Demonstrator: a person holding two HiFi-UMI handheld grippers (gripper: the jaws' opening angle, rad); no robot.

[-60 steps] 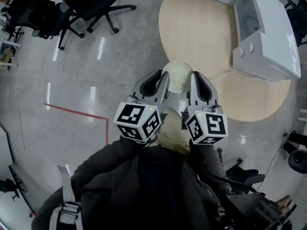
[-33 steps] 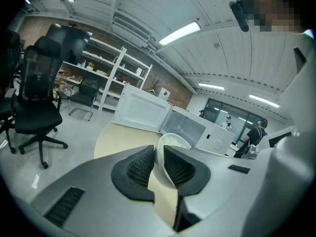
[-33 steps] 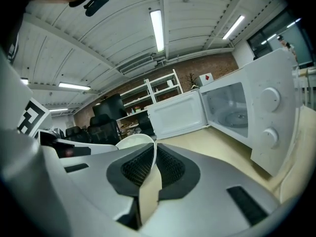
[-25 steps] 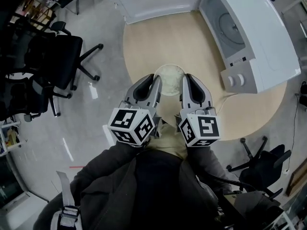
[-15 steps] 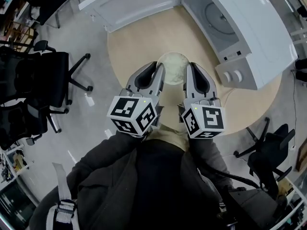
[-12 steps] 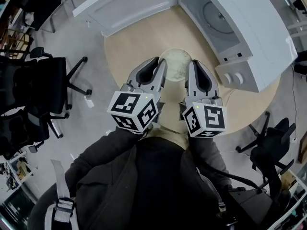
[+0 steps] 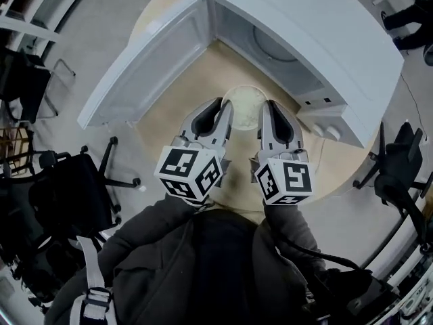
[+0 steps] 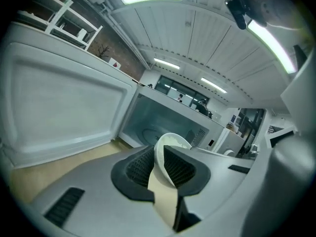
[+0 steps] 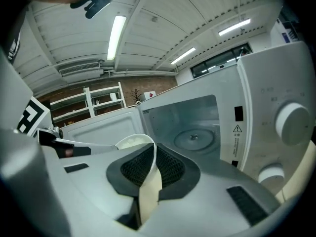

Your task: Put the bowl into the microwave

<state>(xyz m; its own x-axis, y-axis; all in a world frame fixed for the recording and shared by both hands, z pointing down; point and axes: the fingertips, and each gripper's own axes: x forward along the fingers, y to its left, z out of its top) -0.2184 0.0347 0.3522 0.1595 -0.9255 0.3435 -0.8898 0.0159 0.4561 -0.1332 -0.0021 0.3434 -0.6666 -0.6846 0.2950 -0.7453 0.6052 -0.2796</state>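
Note:
A cream bowl (image 7: 245,105) hangs above the round wooden table (image 7: 183,103), held by both grippers at opposite rims. My left gripper (image 7: 229,107) is shut on the bowl's left rim (image 8: 163,154). On the right rim (image 9: 148,174) my right gripper (image 7: 260,110) is shut. Straight ahead stands the white microwave (image 7: 318,39) with its door (image 7: 145,63) swung open to the left. Its cavity and glass turntable (image 9: 195,139) face the bowl. The bowl is in front of the opening, outside the cavity.
Two knobs (image 7: 328,133) sit on the microwave's control panel at the right. Black office chairs (image 7: 67,195) stand on the grey floor at the left, another chair (image 7: 399,168) at the right. The person's dark sleeves fill the bottom of the head view.
The view has swung round and closer: the microwave, at the right before, now lies straight ahead with its open door at the left. Both grippers keep their hold on the bowl.

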